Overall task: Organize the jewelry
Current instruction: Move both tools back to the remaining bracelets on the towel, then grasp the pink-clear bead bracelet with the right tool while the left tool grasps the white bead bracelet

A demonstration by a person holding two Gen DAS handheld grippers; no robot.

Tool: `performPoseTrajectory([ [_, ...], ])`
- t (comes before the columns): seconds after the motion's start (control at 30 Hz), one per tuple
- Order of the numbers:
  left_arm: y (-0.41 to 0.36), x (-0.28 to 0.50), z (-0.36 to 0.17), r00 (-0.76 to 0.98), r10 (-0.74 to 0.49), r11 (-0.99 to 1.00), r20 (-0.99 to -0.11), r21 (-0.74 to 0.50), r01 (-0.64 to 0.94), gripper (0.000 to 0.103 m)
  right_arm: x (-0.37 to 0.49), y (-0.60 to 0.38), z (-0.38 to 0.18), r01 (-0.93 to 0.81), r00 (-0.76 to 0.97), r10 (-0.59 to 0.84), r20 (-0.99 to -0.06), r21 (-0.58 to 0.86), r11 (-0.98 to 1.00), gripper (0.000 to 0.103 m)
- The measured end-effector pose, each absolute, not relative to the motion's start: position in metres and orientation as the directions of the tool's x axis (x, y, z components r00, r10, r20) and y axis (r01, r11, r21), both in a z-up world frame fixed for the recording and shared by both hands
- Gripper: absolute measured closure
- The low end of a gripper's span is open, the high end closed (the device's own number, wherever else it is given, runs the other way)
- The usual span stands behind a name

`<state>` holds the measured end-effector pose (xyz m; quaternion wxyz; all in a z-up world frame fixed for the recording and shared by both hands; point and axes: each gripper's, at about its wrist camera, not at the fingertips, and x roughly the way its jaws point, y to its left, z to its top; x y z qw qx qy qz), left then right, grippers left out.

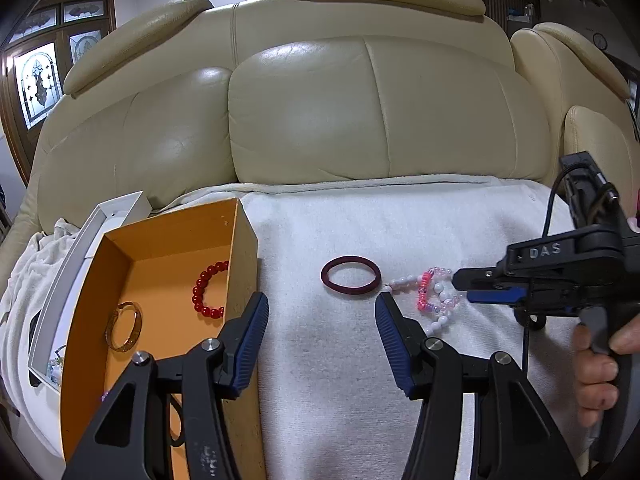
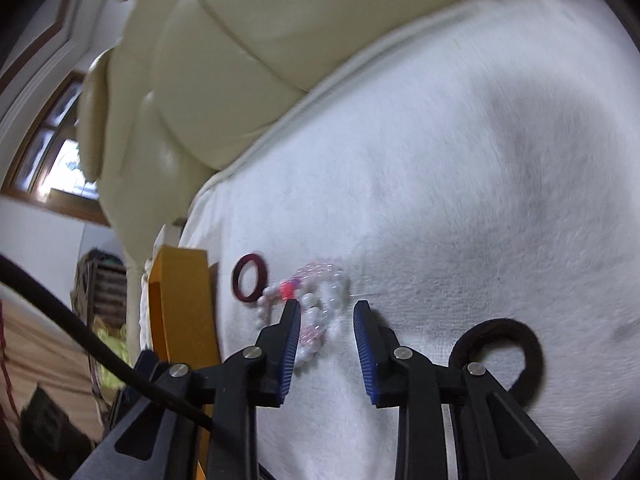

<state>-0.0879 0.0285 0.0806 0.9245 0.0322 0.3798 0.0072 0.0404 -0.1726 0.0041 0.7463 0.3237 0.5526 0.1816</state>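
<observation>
- The left tongs hang with jaws spread wide and hold nothing, above the white towel that covers the sofa seat.
- The right tongs also stand apart and hold nothing; they are poised right at the pink and white bead bracelets, whose beads show between and just beyond the blue pads.
- A black hair tie lies on the towel, near the bead bracelets on the side away from the orange box.
- The orange box sits on the towel, its tall wall beside the left tongs' left finger.
- Inside the orange box lie a gold bangle and, farther in, a red bead bracelet close to the wall.
- A maroon hair tie lies flat between the orange box and the bead bracelets, just beside the latter.
- A white box lid leans behind the orange box.
- The cream leather sofa back rises beyond the towel.
</observation>
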Motion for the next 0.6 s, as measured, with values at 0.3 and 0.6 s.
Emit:
performPoseTrajectory([
  [0.3, 0.029, -0.087, 0.075, 0.692, 0.033, 0.997, -0.721, 0.071, 0.026, 0.045, 0.045, -0.173, -0.003, 0.138, 0.364, 0.638, -0.679, 0.716, 0.684, 0.095],
  [0.6, 0.011, -0.080, 0.065, 0.656, -0.035, 0.996, -0.754, 0.024, 0.081, 0.037, 0.044, -0.207, 0.013, 0.146, 0.454, 0.553, -0.698, 0.671, 0.727, 0.095],
])
